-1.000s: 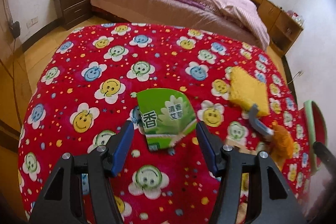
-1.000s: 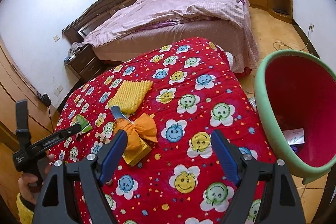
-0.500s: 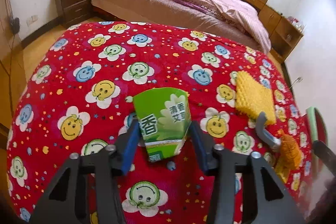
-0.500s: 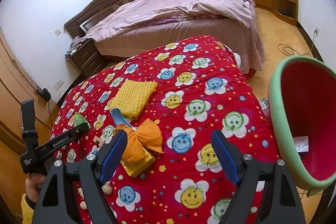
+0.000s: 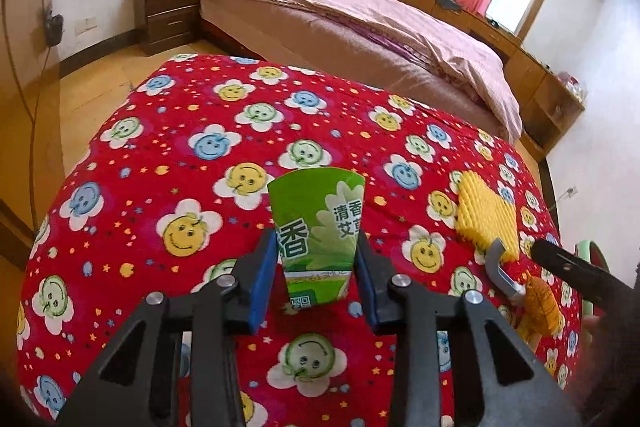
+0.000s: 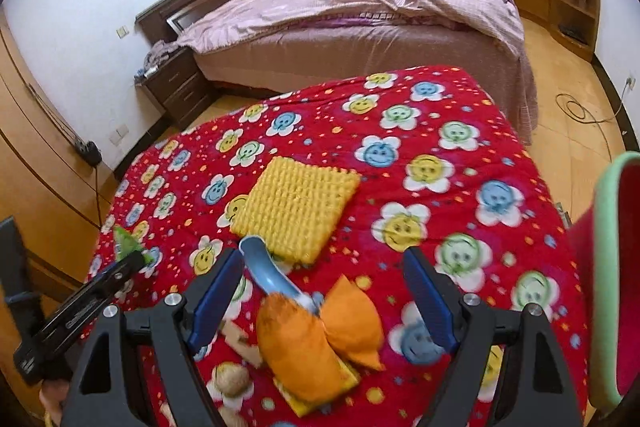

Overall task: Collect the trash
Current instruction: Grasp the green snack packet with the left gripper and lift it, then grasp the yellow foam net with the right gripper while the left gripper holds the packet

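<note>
Each wrist camera looks forward and steeply down along its tool, close over the red quilt (image 5: pixel 192 115). Both views share the yellow mat (image 5: pixel 486 217) and the bed (image 6: pixel 360 19).

On the bench under the red smiley-flower cloth (image 6: pixel 460 131): one green printed paper carton (image 5: pixel 318 235), one yellow knitted square pad (image 6: pixel 296 205), one orange cloth pouch (image 6: pixel 316 343), one blue curved plastic handle (image 6: pixel 266 273), one flat yellow packet (image 6: pixel 316 397) and one round beige lump (image 6: pixel 232 381). Beside it, one green-rimmed red plastic bin (image 6: pixel 608 267).
</note>
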{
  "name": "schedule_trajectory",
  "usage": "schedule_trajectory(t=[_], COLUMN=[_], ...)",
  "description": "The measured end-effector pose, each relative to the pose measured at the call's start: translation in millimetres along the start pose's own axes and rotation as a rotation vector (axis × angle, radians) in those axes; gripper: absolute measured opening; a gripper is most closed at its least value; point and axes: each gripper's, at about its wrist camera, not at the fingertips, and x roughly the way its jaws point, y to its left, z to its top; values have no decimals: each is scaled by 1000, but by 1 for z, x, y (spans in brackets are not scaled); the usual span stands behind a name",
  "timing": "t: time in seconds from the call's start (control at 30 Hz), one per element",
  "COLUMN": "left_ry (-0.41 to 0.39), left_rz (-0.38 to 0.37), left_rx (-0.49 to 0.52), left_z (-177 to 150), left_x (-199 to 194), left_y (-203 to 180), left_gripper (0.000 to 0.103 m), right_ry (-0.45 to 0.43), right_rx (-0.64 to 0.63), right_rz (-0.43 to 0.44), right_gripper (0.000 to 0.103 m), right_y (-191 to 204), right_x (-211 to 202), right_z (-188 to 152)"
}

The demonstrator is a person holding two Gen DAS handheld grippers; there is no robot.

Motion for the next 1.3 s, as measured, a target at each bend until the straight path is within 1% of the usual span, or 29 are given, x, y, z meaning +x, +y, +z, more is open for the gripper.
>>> schedule_trajectory(t=[0.23,0.27,0.3,0.33,0.4,0.47,0.5,0.53,0.57,0.63,0.67,0.7,0.77,0.87,1.0,1.3], left_ry=[-6,-8,-9,-8,-8,-9,-9,-10,-10,-12,-14,-16,-22,-31,-36,-44], left_rz=[-8,-11,-15,-18,-24,-29,-32,-35,-37,-42,-45,-47,-48,-51,-61,-84], left_rx=[-25,-26,-27,-28,-27,-26,-25,-25,-24,-24,-23,-22,-18,-15,-23,-34], left_z=[-2,-3,-3,-3,-3,-3,-3,-4,-4,-4,-4,-4,-4,-4,-5,-12], left_x=[-1,-2,-2,-2,-3,-4,-5,-6,-7,-9,-11,-13,-18,-25,-34,-53], left_y=[5,5,5,5,4,4,3,3,2,1,0,-1,-3,-4,-5,-10], left_gripper=[37,37,37,37,37,37,37,37,37,37,37,37,37,37,37,37], right_ry=[42,52,63,70,54,48,44,45,47,59,58,54,39,14,-24,-103], right_rx=[-32,-28,-23,-20,-32,-30,-29,-29,-31,-30,-34,-37,-44,-43,-50,-37], right_rz=[-60,-68,-73,-83,-104,-108,-108,-98,-87,-50,-38,-27,-10,29,61,104], right_gripper=[83,82,78,78,74,69,64,55,50,33,28,21,14,13,13,13], right_y=[13,14,15,16,18,19,20,20,21,23,23,25,28,31,34,32], right_x=[35,40,45,50,51,51,51,50,50,49,49,48,44,35,16,-30], right_z=[11,13,14,14,14,15,14,15,15,15,15,15,13,11,8,-3])
